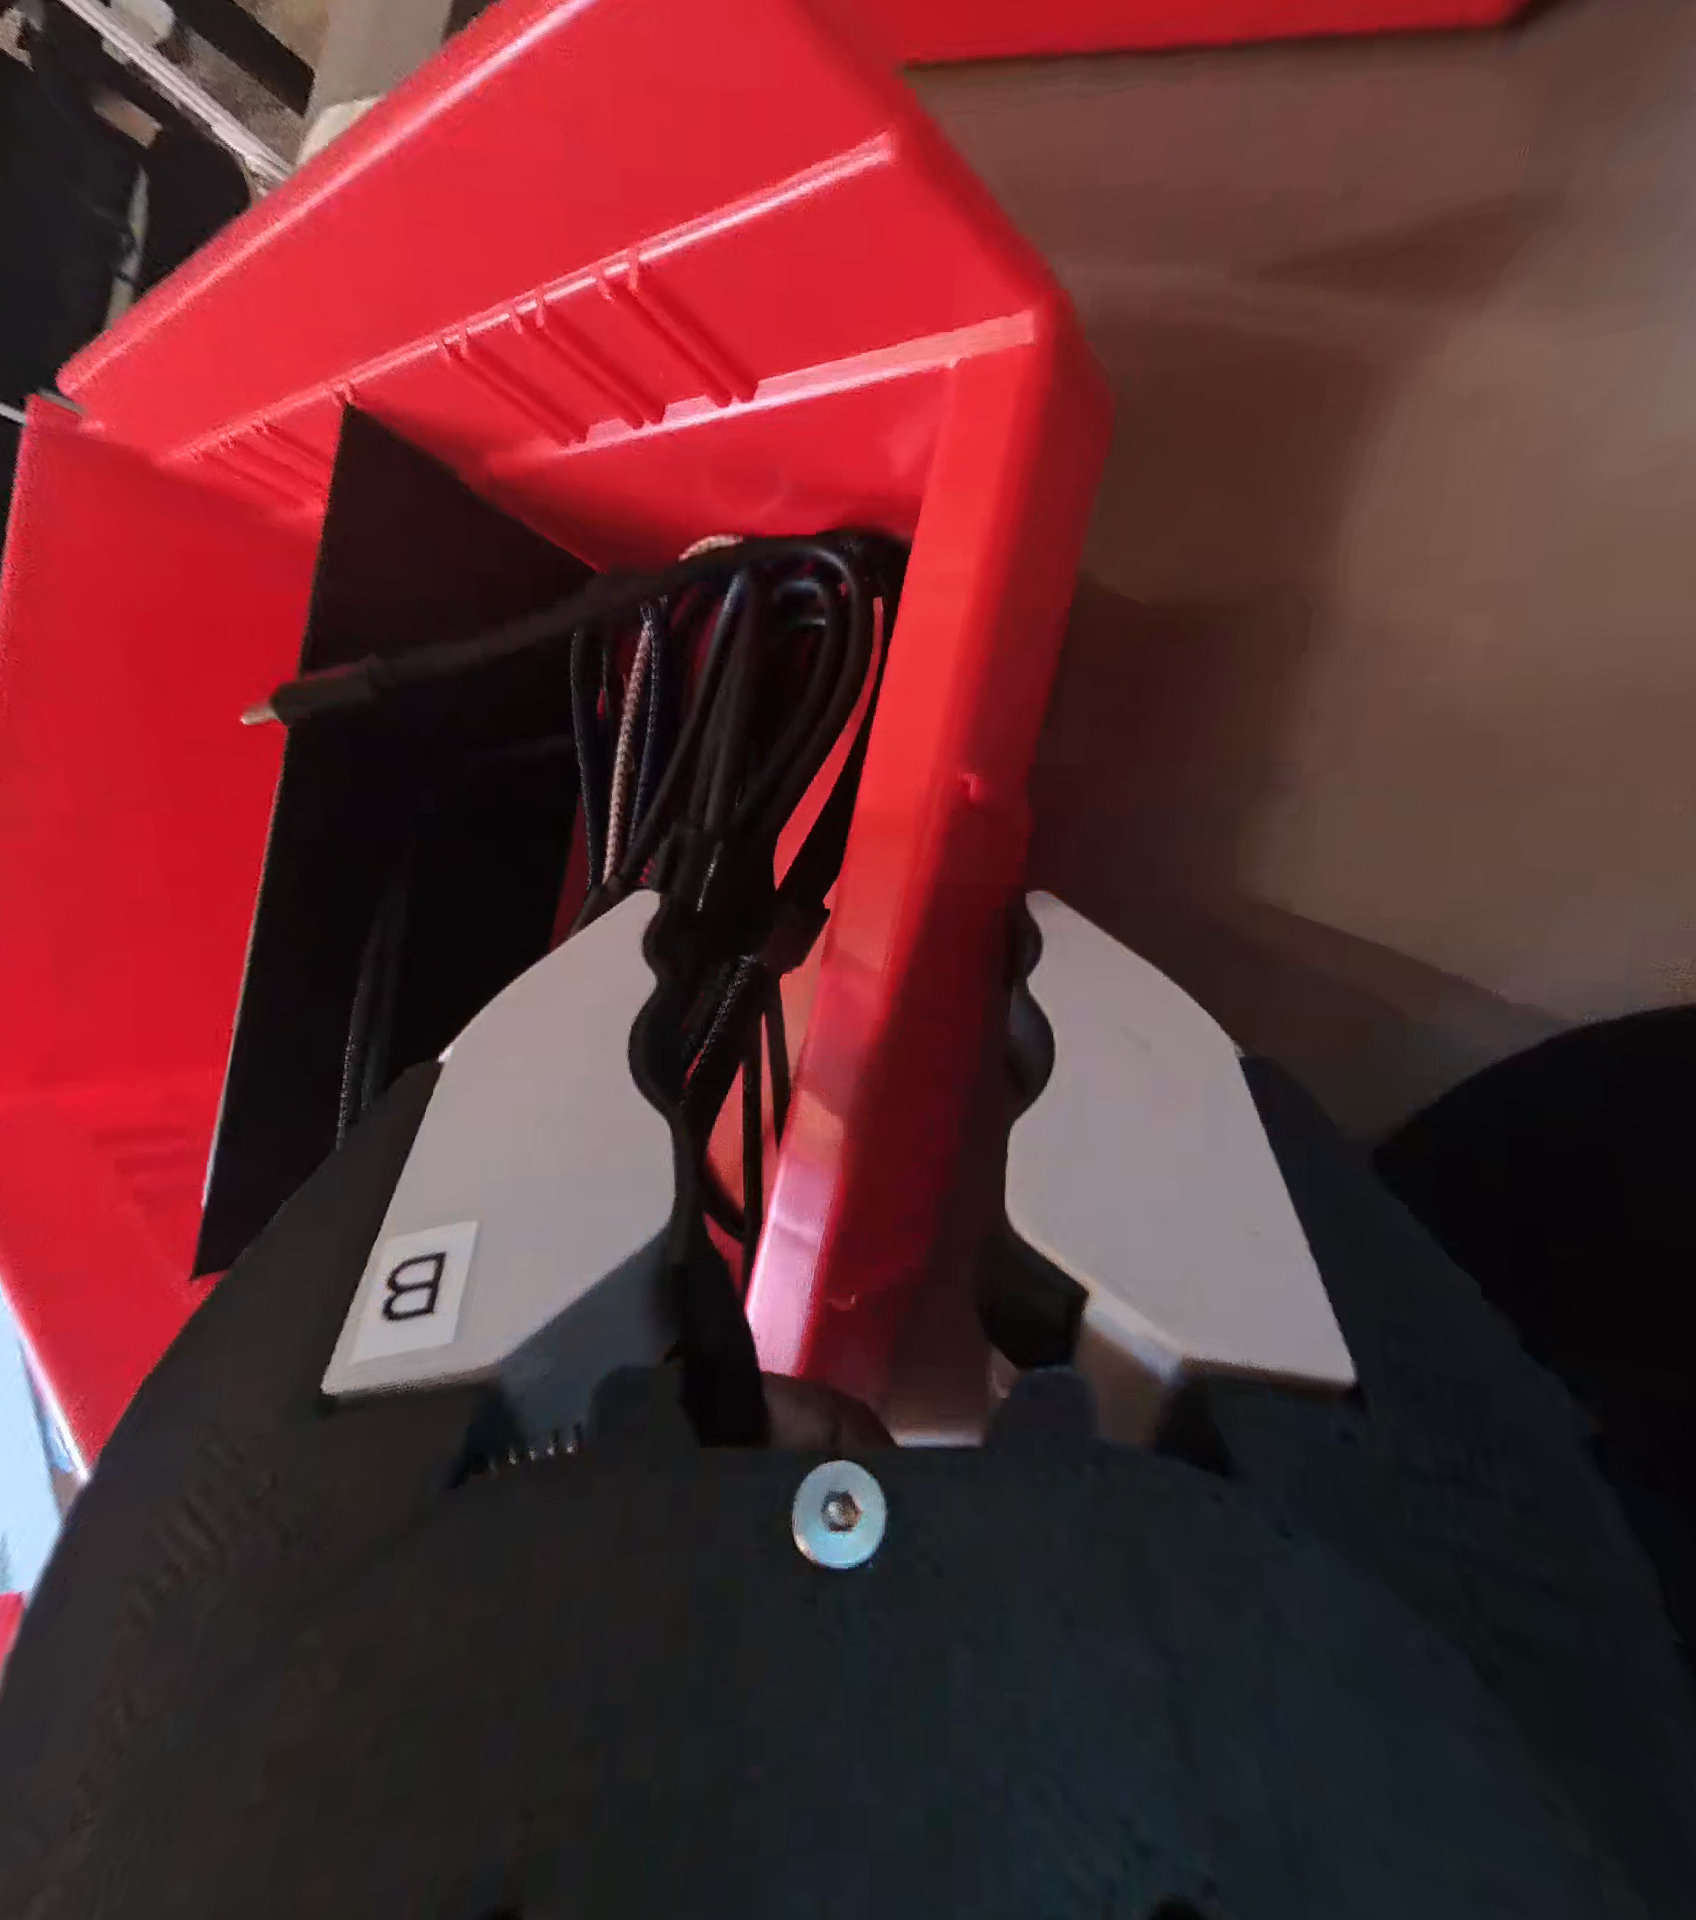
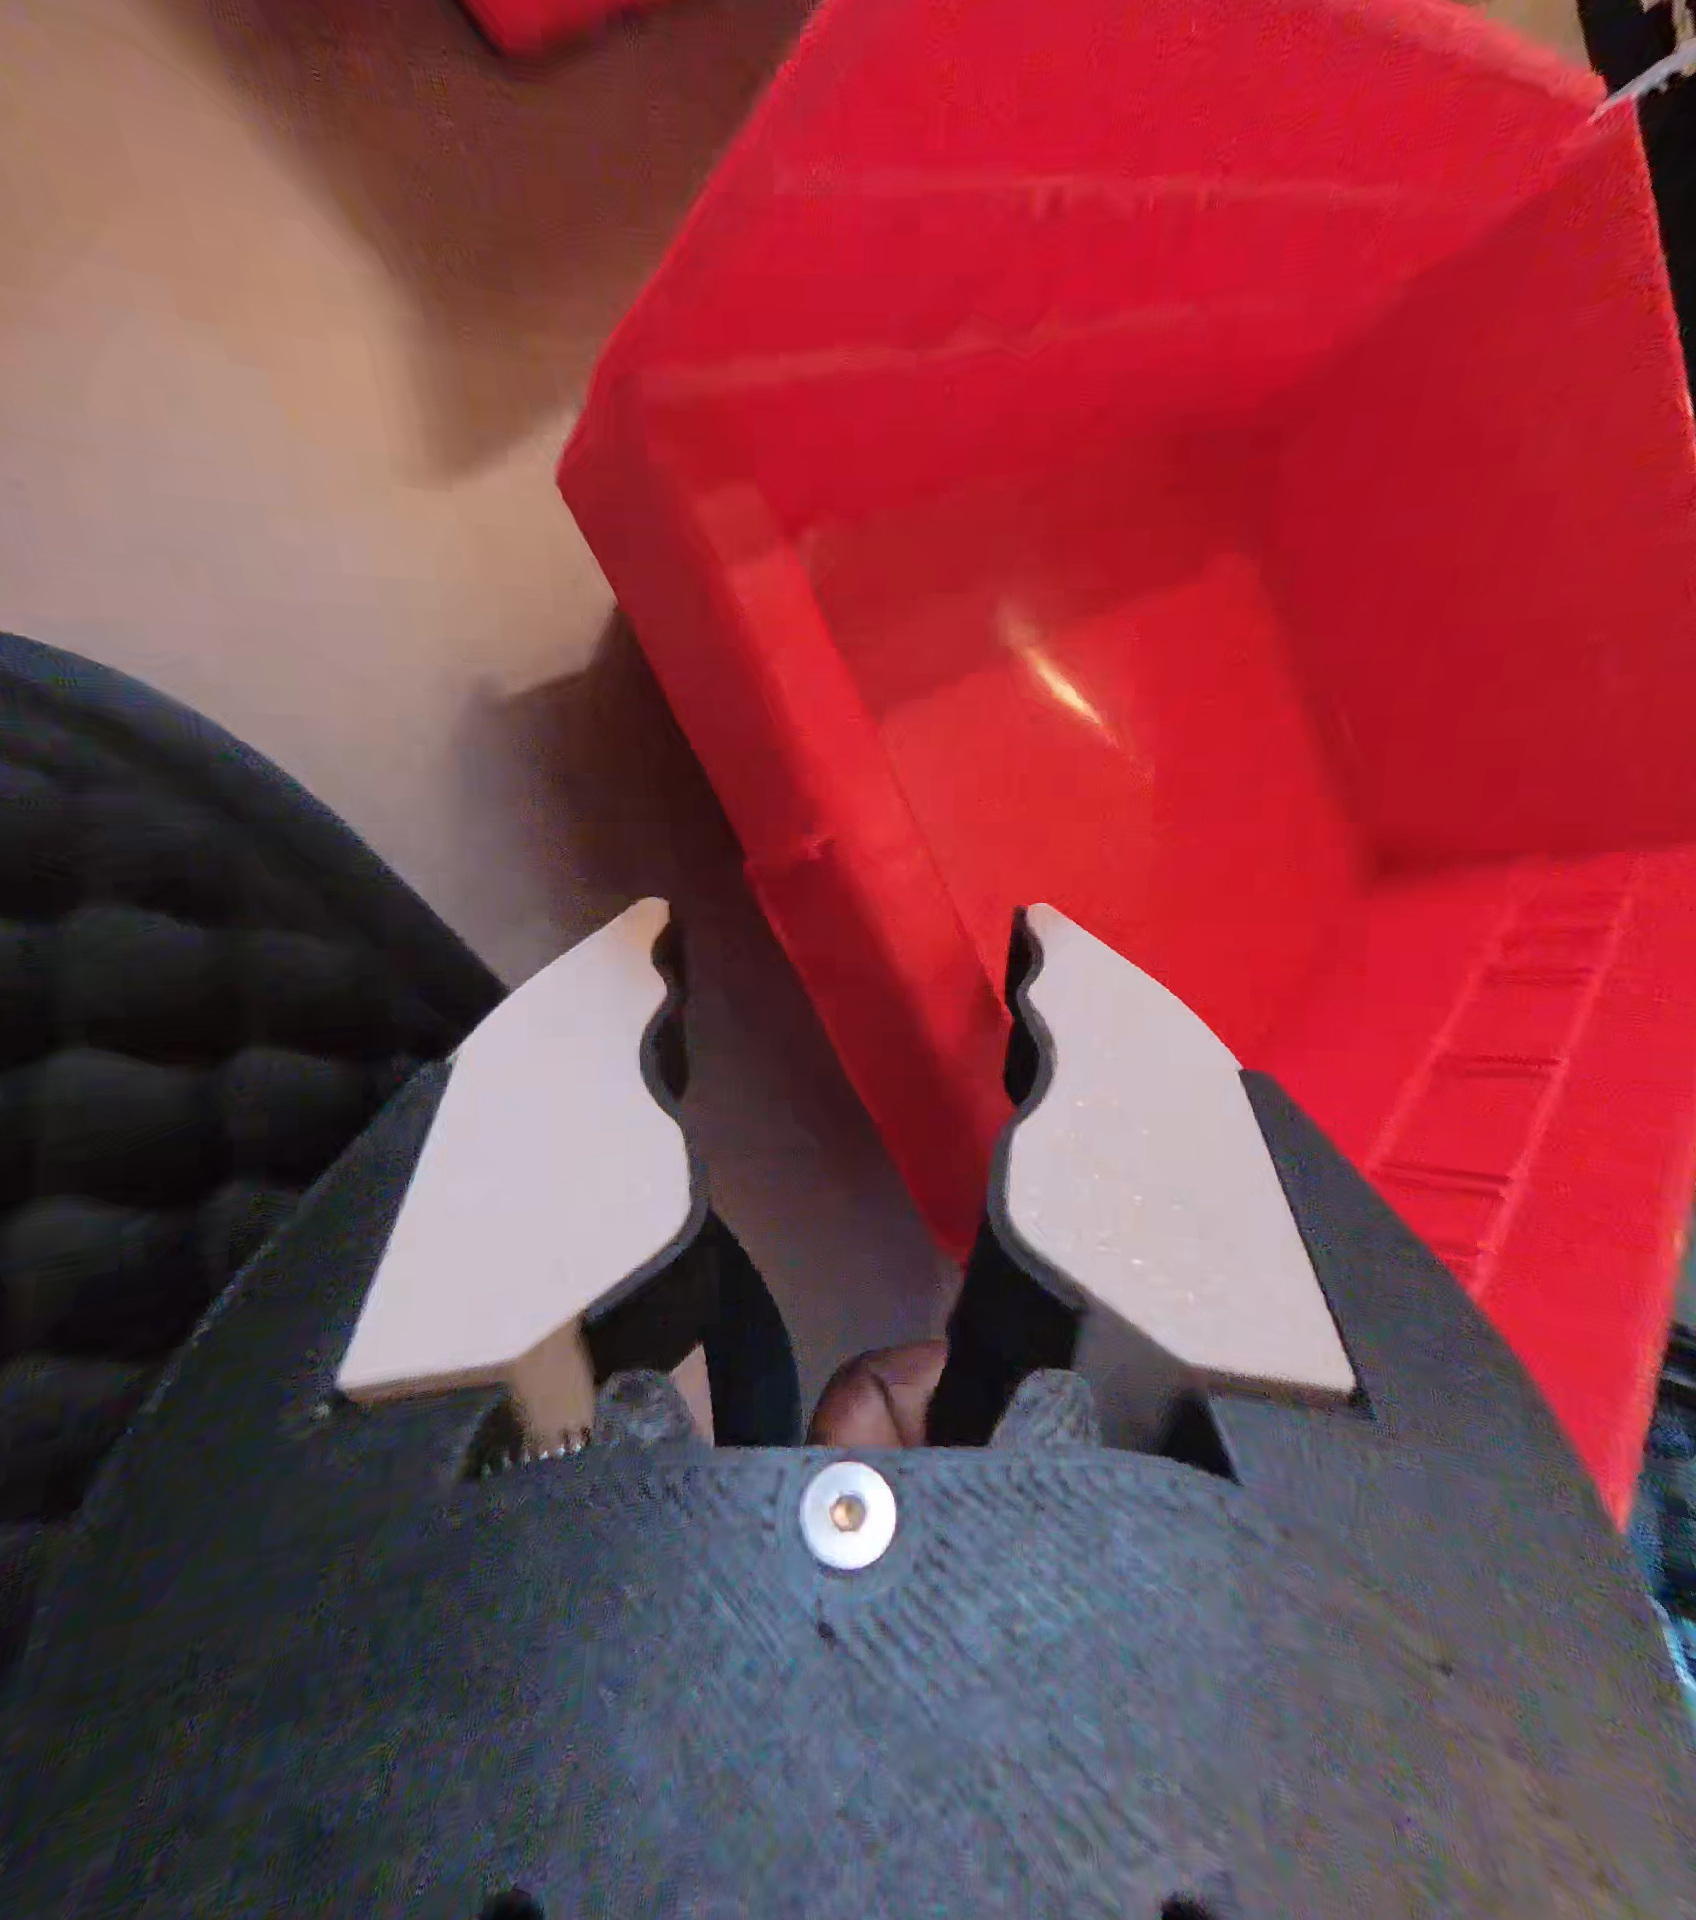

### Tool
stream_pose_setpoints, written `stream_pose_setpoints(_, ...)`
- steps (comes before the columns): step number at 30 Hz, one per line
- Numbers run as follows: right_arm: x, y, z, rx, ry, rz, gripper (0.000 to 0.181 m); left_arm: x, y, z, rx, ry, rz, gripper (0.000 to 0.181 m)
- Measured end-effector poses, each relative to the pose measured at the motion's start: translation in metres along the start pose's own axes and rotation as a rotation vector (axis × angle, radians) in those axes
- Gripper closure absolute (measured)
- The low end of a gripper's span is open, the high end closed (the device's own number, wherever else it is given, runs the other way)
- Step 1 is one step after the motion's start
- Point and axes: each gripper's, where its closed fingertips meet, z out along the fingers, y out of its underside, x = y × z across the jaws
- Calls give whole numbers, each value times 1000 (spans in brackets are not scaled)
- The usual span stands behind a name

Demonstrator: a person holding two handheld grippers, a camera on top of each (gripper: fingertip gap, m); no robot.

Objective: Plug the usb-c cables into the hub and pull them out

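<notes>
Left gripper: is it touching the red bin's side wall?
Cannot tell. In the left wrist view the left gripper straddles the red bin wall, fingers wide; no plain contact or gap.

You worked in what looked like a workshop or lab storeroom. Red plastic parts bins [image 1: 532,343] of the stackable, open-fronted kind sat on a plain tan surface [image 1: 1446,468]; 1 held a tangle of black cables [image 1: 750,707], another [image 2: 1187,520] was bare inside. Behind them you had dark, cluttered shelving [image 1: 96,187], too blurred to make out. A black textured mat [image 2: 96,987] lay beside the bins.
</notes>
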Motion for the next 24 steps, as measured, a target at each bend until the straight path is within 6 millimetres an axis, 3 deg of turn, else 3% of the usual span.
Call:
stream_pose_setpoints(2,7,5,1,-31,57,-28,136,11,9,-2,-45,91,-9,147)
stream_pose_setpoints(10,23,41,-14,-79,46,-13,135,1,49,-22,-72,133,-91,142)
stream_pose_setpoints(21,71,122,-44,-138,233,-75,138,-3,110,-69,-77,62,-170,141)
stream_pose_setpoints(24,76,138,-55,-116,261,-48,137,-8,130,-79,-107,40,-168,141)
